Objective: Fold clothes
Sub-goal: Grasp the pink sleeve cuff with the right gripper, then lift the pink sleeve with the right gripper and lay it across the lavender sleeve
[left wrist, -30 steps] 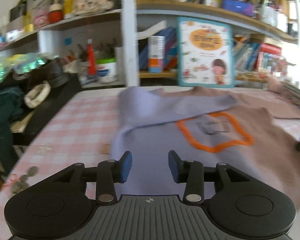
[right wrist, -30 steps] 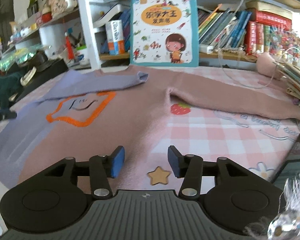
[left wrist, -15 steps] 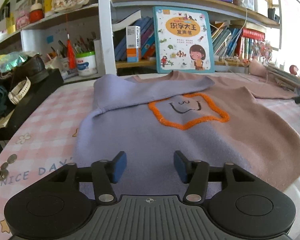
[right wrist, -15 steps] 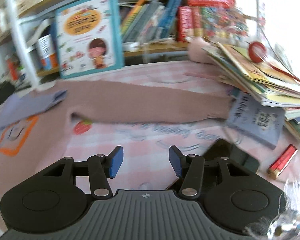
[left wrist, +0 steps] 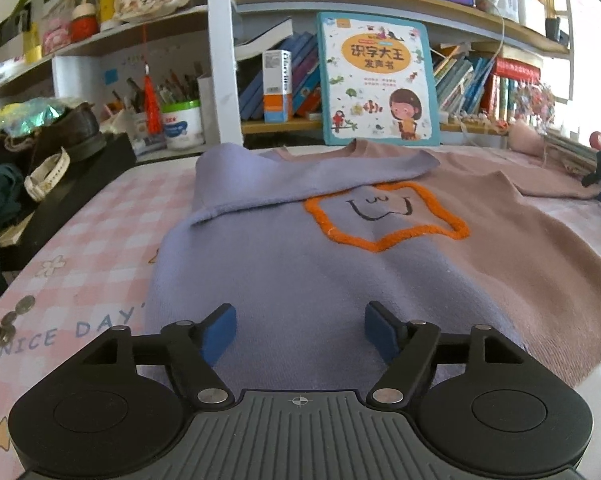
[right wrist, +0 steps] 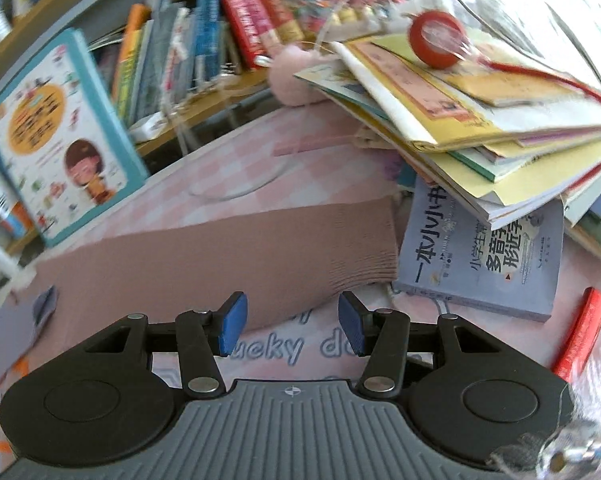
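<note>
A sweater (left wrist: pixel 300 256), lilac on the left and dusty pink on the right, lies flat on the table with an orange star outline (left wrist: pixel 384 216) on its chest. Its lilac sleeve (left wrist: pixel 300 176) is folded across the upper chest. My left gripper (left wrist: pixel 300 332) is open and empty just above the sweater's near hem. The pink sleeve (right wrist: pixel 220 264) stretches out flat, its ribbed cuff (right wrist: pixel 364 244) beside a book. My right gripper (right wrist: pixel 290 326) is open and empty, just in front of that sleeve near the cuff.
A pink checked tablecloth (left wrist: pixel 92 248) covers the table. A picture book (left wrist: pixel 376 84) leans on the shelf behind. A pile of books (right wrist: pixel 480 112) and a lilac book (right wrist: pixel 488 256) lie right of the cuff, with a red pen (right wrist: pixel 580 332). Coins (left wrist: pixel 8 324) lie at the left.
My right gripper has swung right, from over the sweater's body to the outstretched pink sleeve's cuff. My left gripper has steadied at the near hem and its jaws have opened wider.
</note>
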`<state>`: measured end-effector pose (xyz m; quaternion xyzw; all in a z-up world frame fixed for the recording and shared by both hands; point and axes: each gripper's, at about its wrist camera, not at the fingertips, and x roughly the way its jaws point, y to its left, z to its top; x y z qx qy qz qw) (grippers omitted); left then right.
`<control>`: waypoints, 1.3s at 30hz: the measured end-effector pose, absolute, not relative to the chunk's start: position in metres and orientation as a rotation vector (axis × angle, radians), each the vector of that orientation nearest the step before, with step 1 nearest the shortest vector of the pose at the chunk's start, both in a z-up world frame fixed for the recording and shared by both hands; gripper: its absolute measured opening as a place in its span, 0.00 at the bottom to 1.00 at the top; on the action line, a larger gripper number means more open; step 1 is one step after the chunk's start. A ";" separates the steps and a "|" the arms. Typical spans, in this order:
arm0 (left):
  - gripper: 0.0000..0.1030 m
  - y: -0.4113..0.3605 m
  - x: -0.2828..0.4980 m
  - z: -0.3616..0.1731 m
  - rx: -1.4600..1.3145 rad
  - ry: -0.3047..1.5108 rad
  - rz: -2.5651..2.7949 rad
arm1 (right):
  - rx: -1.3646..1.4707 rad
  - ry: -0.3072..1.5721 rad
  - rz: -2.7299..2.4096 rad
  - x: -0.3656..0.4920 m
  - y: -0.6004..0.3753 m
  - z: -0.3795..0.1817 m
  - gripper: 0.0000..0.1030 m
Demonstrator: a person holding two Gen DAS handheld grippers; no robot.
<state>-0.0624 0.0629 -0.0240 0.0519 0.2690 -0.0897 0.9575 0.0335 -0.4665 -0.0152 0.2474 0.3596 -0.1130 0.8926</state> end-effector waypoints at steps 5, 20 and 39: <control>0.74 0.056 -0.066 -0.025 0.155 0.523 -0.162 | 0.527 0.735 -0.276 0.040 -0.474 -0.018 0.44; 0.74 0.054 -0.066 -0.025 0.154 0.519 -0.166 | 0.463 0.579 -0.188 0.047 -0.451 0.031 0.05; 0.74 0.059 -0.065 -0.026 0.137 0.524 -0.176 | 0.233 0.437 0.399 0.108 -0.207 0.115 0.05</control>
